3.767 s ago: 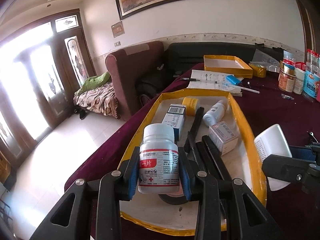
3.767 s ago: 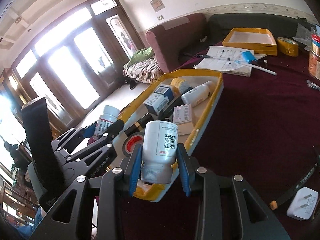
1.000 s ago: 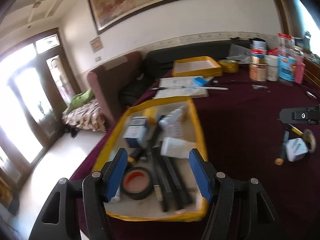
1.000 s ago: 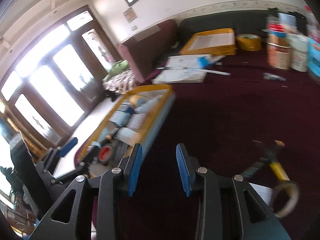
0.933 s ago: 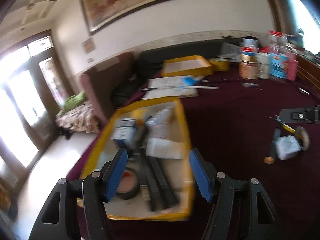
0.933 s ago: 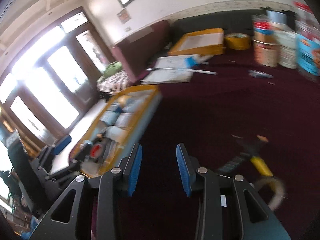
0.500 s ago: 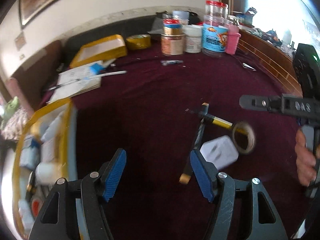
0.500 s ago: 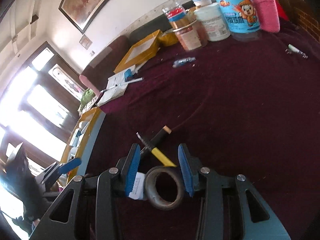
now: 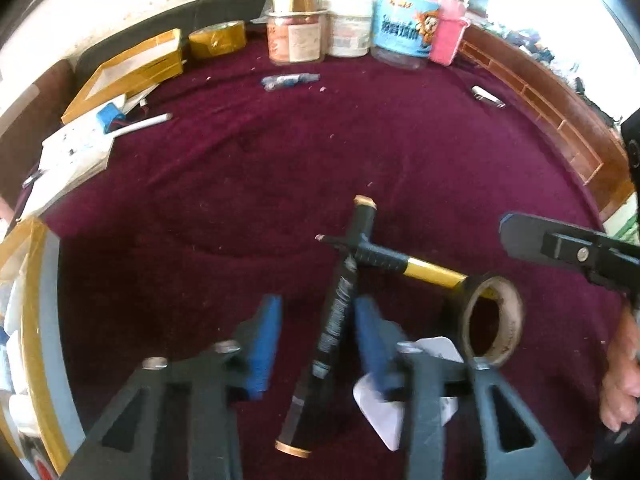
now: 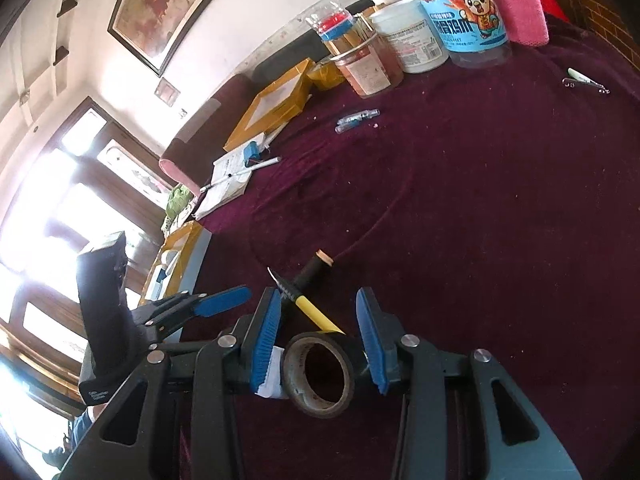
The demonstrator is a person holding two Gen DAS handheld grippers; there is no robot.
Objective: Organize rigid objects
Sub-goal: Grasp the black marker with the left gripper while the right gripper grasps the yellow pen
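Between the blue pads of the left claw (image 9: 314, 334) lies a long black pen-like stick (image 9: 334, 320) with gold ends, flat on the dark red worktop (image 9: 280, 168). The jaws have just been closing around it. The picture is blurred here; a gap shows on the left pad's side, so the stick does not look clamped yet.

A moment ago both claws pointed at the yellow tray (image 9: 34, 320), where 2 white bottles had been carried. Now both have swung over to the loose items in the middle of the worktop.

Under the stick, crossing it, is a craft knife with a yellow and black handle (image 9: 404, 266). Its far end meets a roll of dark tape (image 9: 490, 320), standing on edge. A white plug (image 9: 384, 410) lies just beside the tape.

The right claw (image 10: 320, 340) is partly open, straddling the tape roll (image 10: 319, 374) with space on both sides, gripping nothing.

The tray sits at the far left edge of the left view. Jars (image 9: 296, 36) stand at the back.

It seems the next round of pickups has begun: stick and tape first, with knife and plug left to clear.
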